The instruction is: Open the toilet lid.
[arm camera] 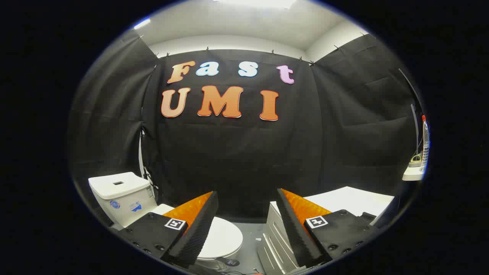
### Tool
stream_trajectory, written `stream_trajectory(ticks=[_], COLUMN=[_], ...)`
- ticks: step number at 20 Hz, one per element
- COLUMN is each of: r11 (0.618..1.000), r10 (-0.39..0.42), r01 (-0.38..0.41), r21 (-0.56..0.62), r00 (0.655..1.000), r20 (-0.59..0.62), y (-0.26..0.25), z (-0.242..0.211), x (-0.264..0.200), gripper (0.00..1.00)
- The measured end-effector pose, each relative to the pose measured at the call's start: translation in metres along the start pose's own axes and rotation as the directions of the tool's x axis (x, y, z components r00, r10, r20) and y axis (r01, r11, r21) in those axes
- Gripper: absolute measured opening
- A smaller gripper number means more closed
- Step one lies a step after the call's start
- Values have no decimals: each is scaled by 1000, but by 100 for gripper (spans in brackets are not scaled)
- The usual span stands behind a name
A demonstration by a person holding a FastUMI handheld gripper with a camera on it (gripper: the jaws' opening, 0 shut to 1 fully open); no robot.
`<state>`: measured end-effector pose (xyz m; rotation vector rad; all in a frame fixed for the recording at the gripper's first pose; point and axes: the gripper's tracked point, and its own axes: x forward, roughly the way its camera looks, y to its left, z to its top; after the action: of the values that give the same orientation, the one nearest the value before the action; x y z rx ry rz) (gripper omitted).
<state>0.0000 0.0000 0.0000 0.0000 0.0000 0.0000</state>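
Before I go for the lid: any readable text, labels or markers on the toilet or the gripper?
Toilet tank: two small blue stickers on its front, too small and blurred to read.
Gripper, fingers open and apart above the closed toilet lid: one square black-and-white coded marker on each finger mount, patterns only, no words.
Small dark round label on the floor by the toilet base: unreadable.

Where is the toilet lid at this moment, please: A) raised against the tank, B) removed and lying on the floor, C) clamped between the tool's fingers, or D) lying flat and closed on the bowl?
D: the toilet lid lies flat on the bowl in front of the tank, and the tool is open above it, fingers touching nothing.
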Motion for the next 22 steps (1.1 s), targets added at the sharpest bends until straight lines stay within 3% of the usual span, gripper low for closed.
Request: stream_trajectory(ticks=[22], r11=[1000], r10=[5], r01=[-6], r21=[-10], r00=[1000], r20=[-14], y=[-1], z=[-5], x=[3], gripper=[98])
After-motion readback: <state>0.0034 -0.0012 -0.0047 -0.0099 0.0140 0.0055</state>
